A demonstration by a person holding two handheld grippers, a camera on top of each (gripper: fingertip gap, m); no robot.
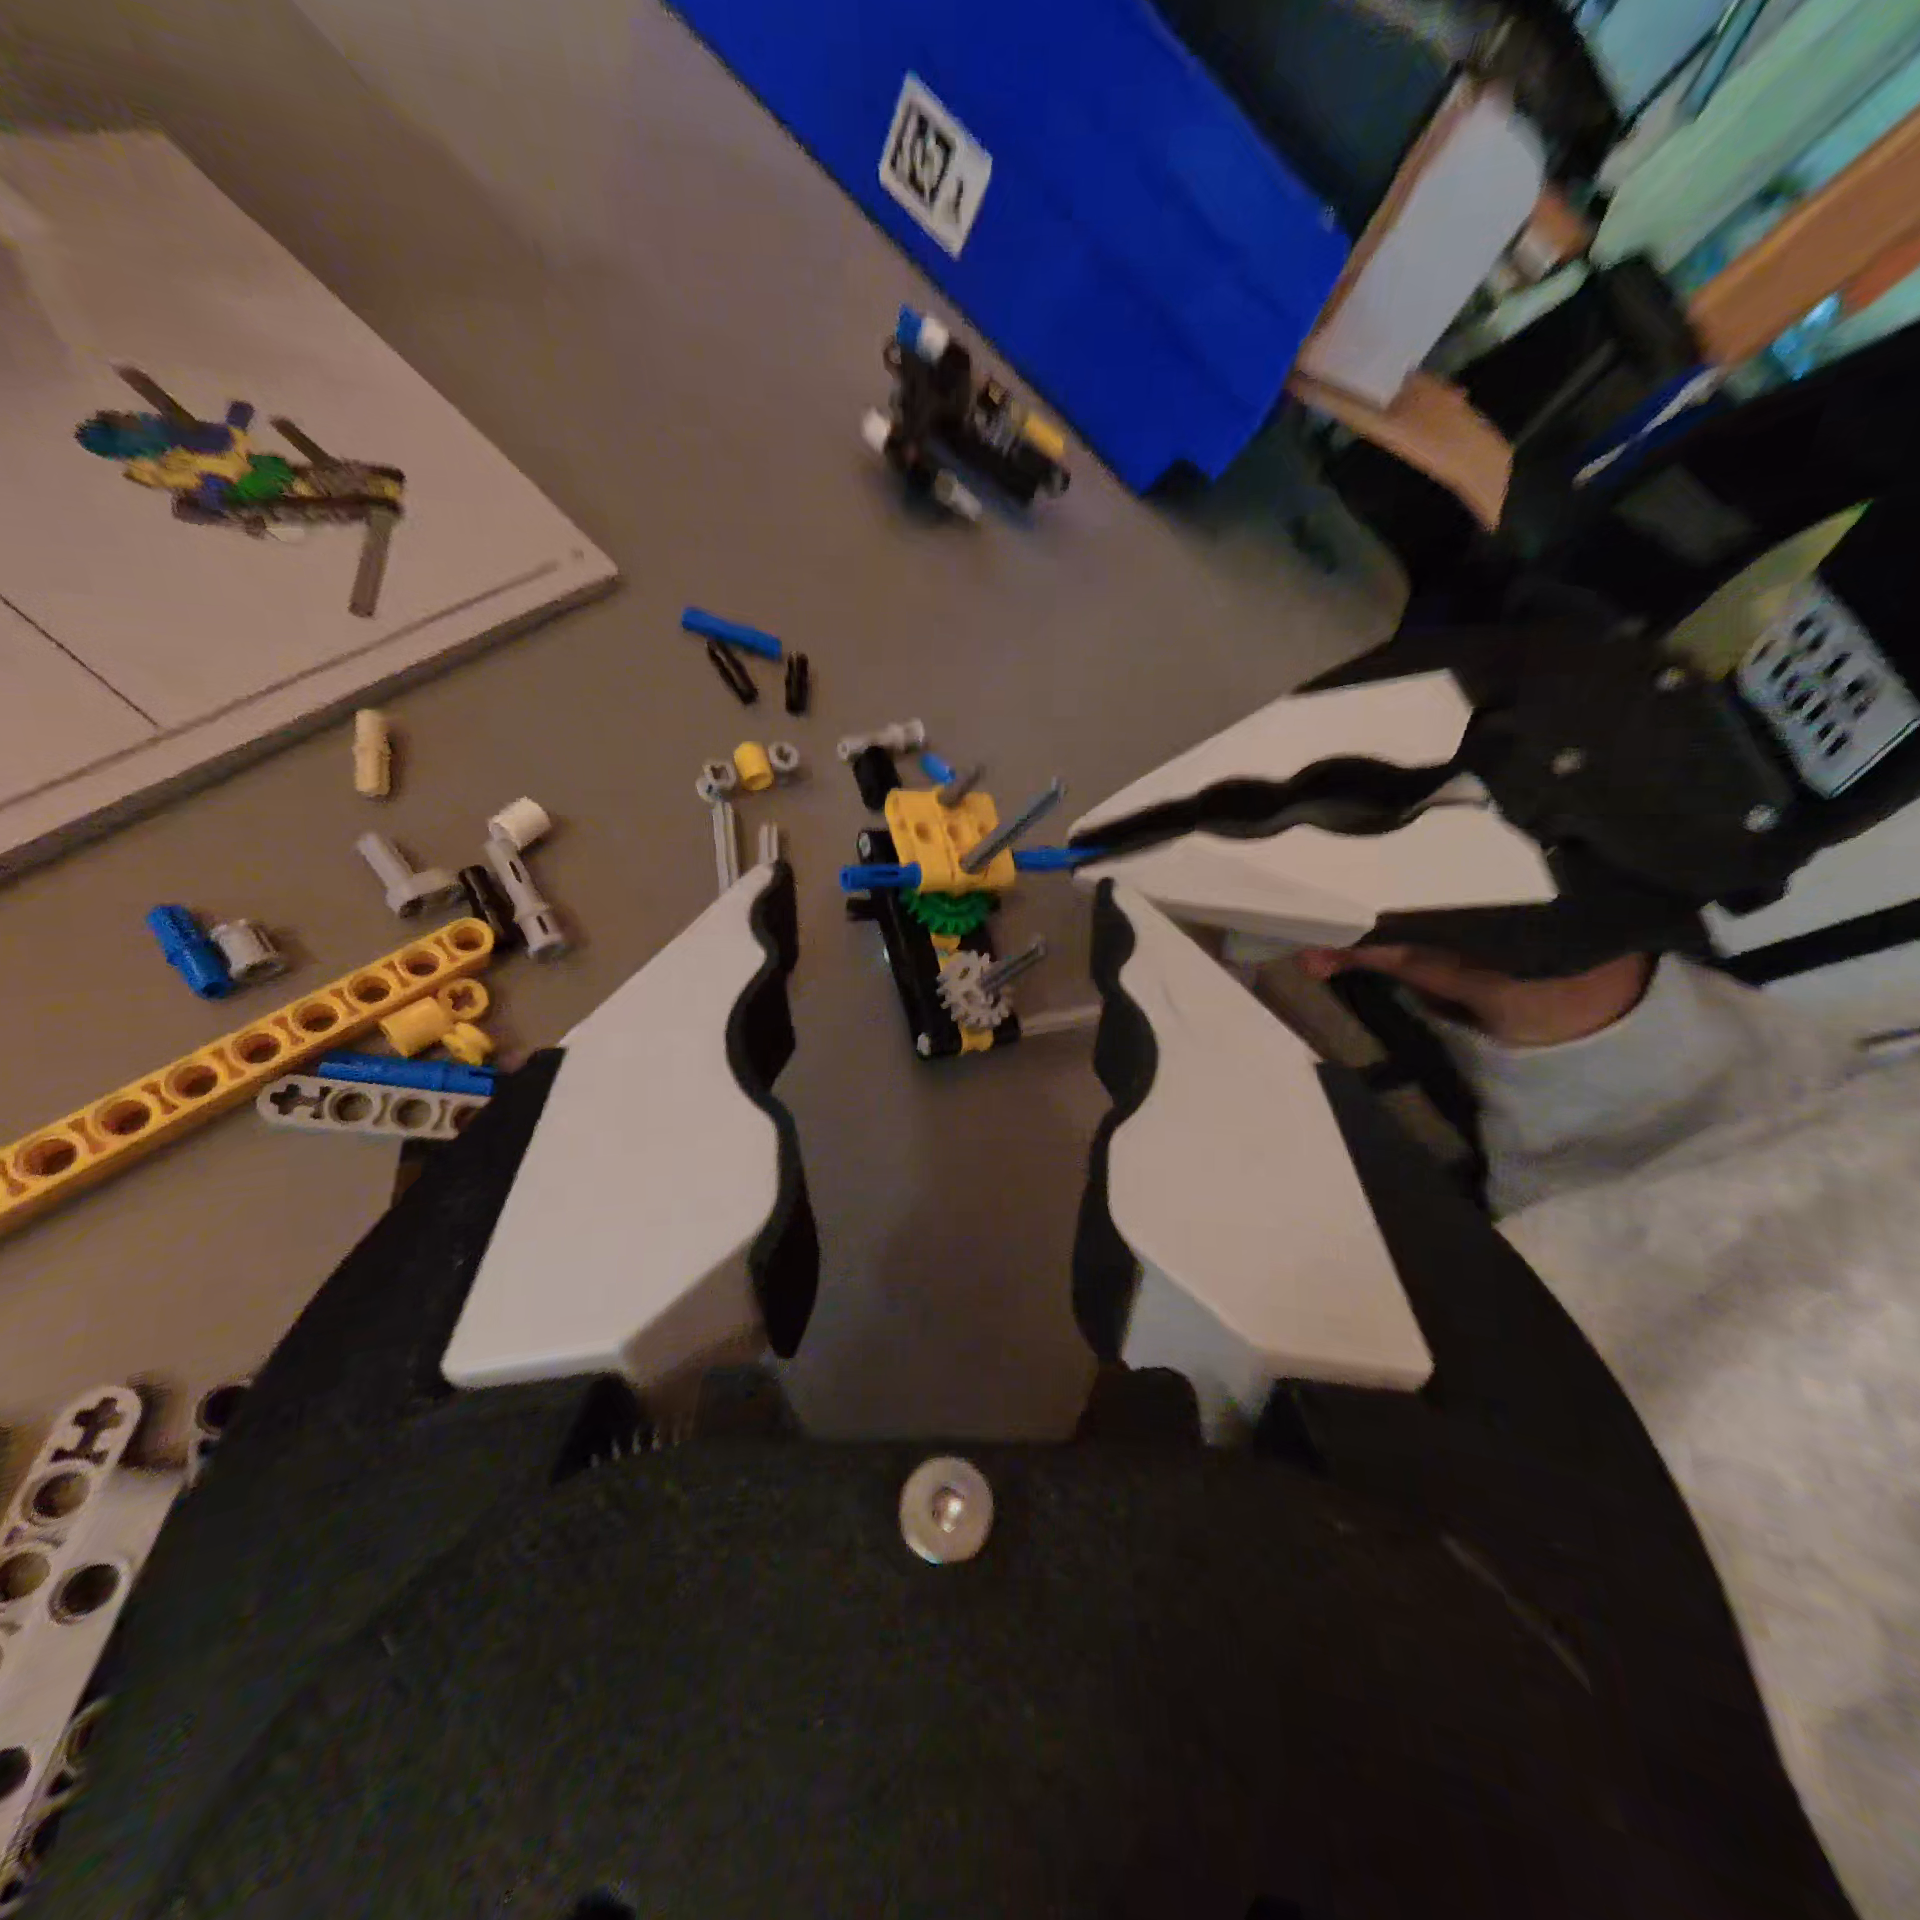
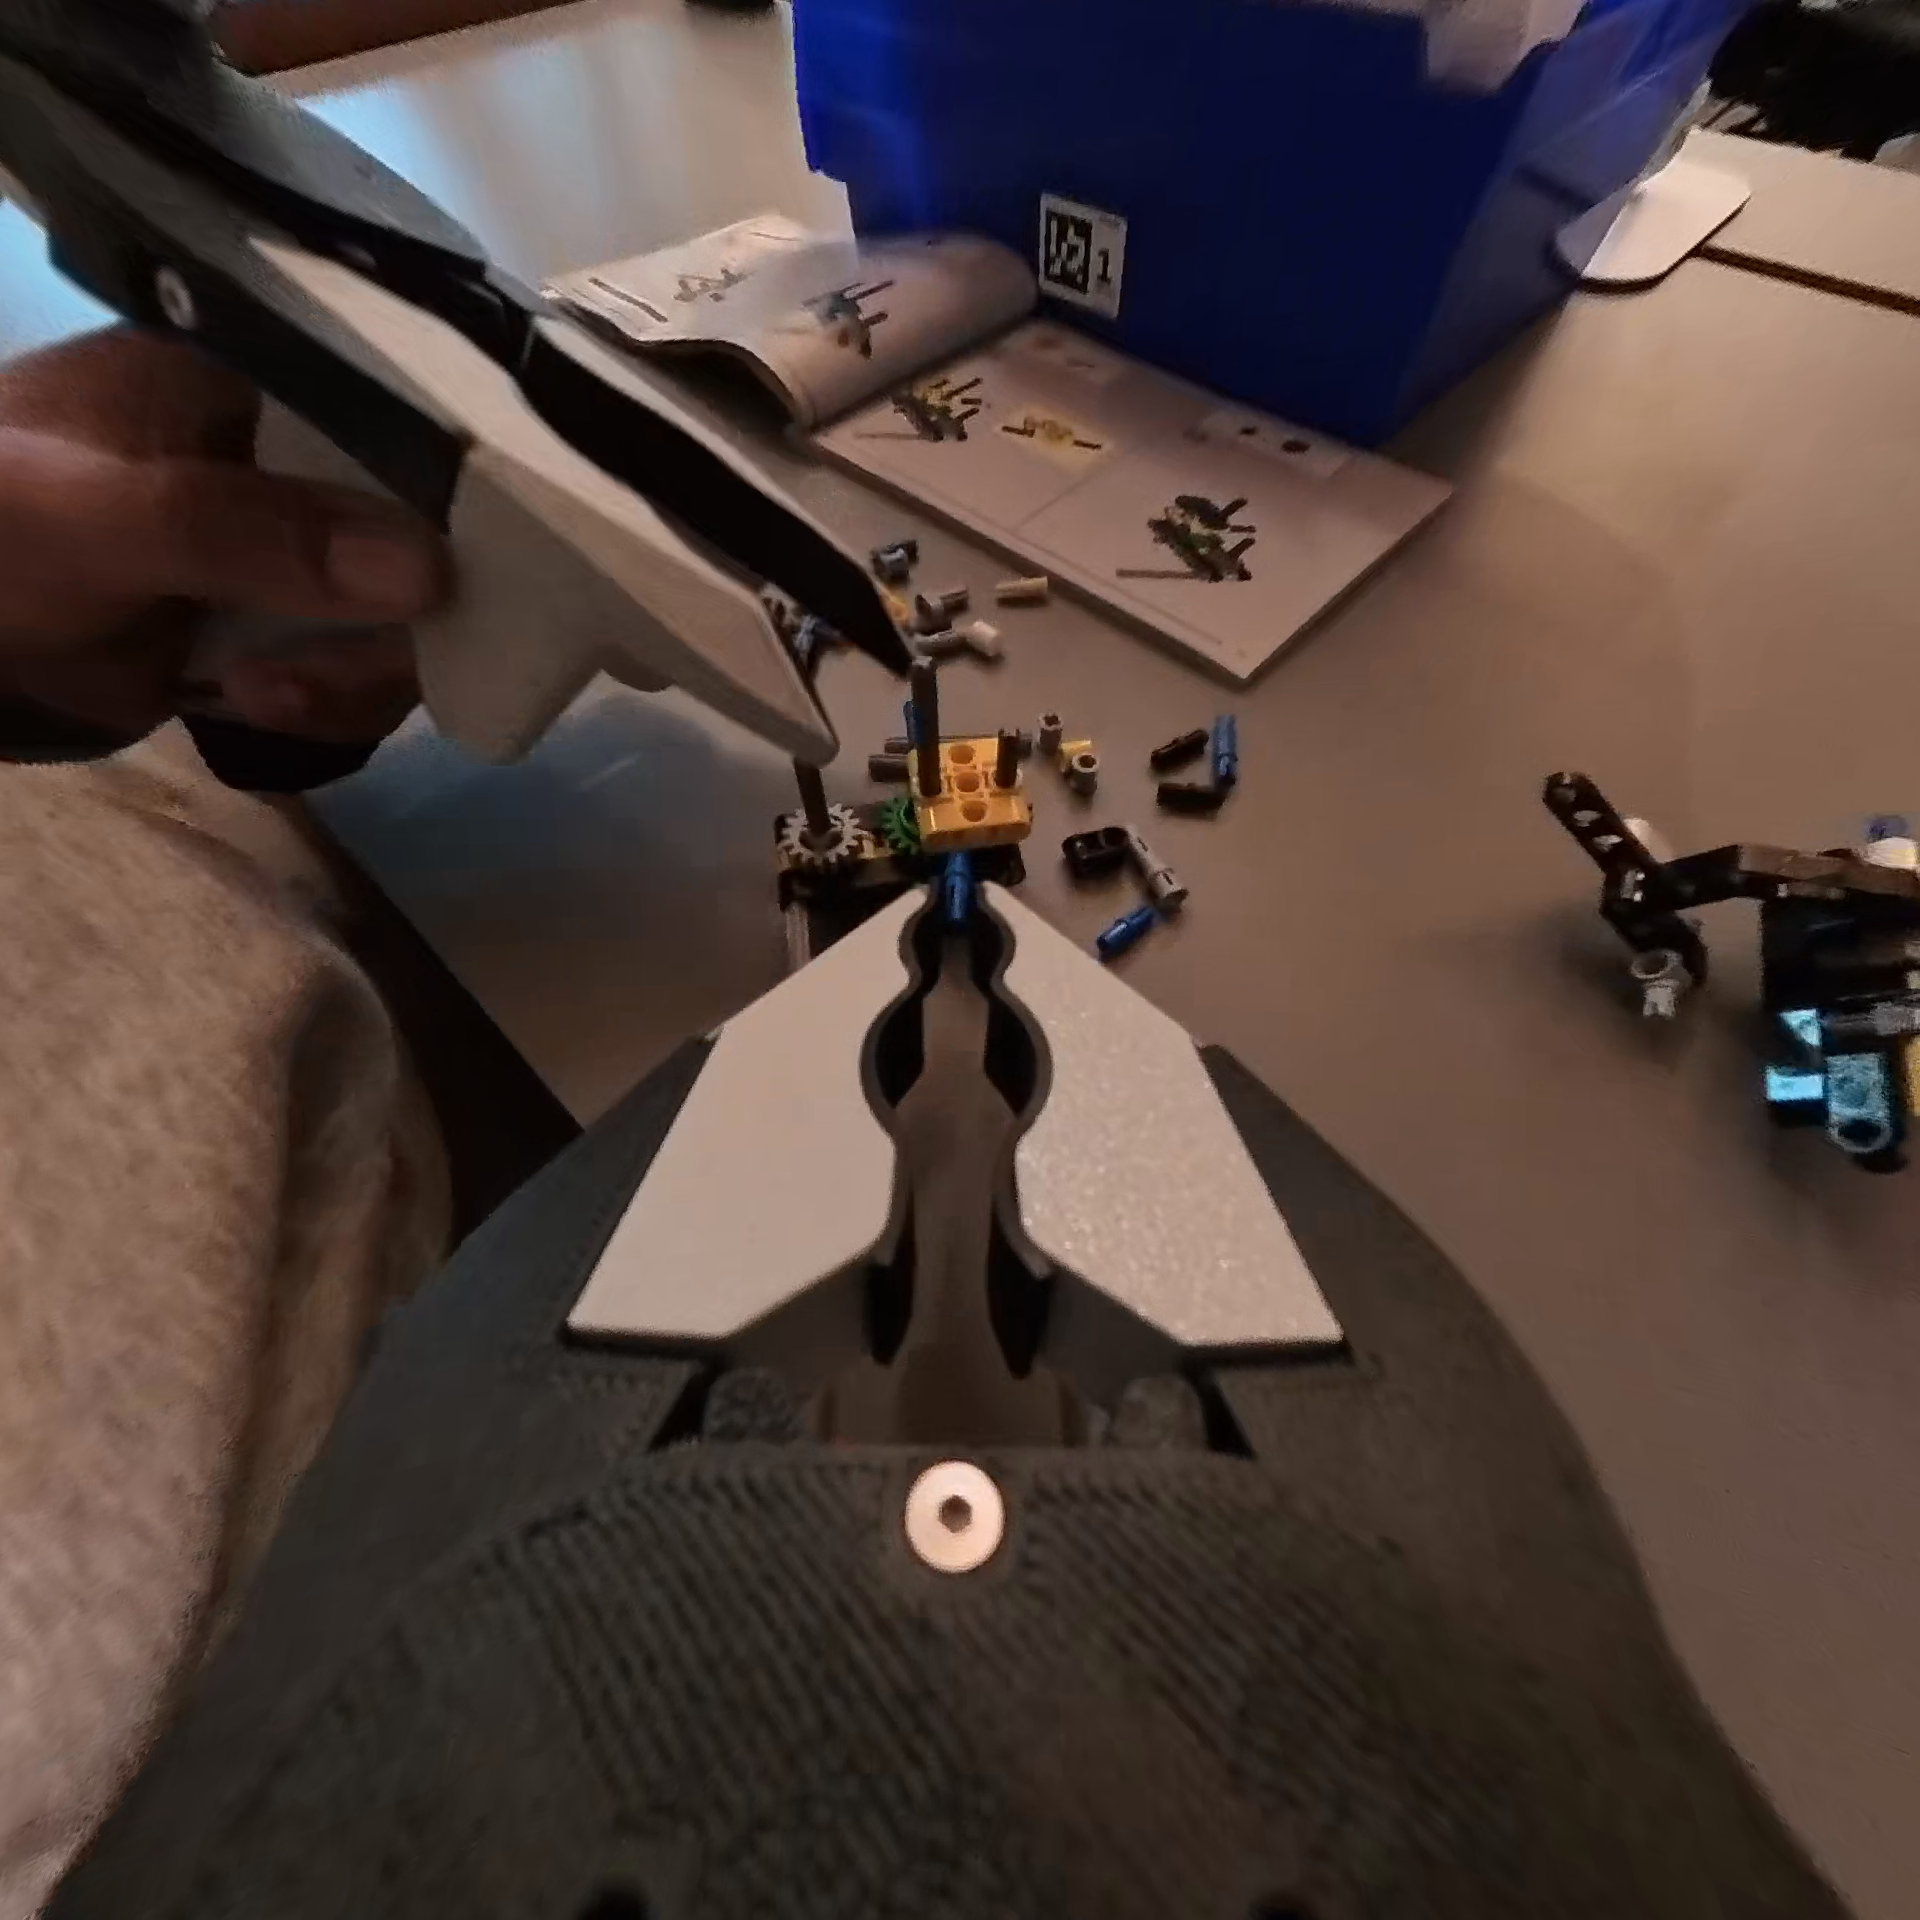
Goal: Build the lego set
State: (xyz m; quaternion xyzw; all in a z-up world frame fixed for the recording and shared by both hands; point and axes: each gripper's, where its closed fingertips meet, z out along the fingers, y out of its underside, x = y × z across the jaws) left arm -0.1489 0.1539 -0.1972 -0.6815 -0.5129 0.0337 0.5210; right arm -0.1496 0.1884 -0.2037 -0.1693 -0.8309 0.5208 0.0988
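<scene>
A small Lego assembly [image 1: 940, 935] lies on the grey table: a yellow holed block, a green gear, a grey gear and a black beam, with grey axles sticking up. My left gripper [image 1: 940, 894] is open and hovers over it, one finger on each side. In the right wrist view the assembly [image 2: 971, 805] sits just past my right gripper [image 2: 956, 904]. That gripper is shut on a blue pin [image 2: 956, 883] poking out of the assembly's side. The right gripper [image 1: 1081, 852] comes in from the right in the left wrist view. The left gripper [image 2: 857, 691] is above the axles.
An open instruction booklet [image 1: 260, 468] [image 2: 1091, 468] lies beyond. A blue bin [image 1: 1039, 208] [image 2: 1247, 208] stands at the back. A second black sub-assembly [image 1: 956, 426] [image 2: 1766, 935] sits apart. A long yellow beam [image 1: 239, 1060] and loose pins [image 1: 738, 655] lie around. About 4 centimetres separates my left fingertips from my right.
</scene>
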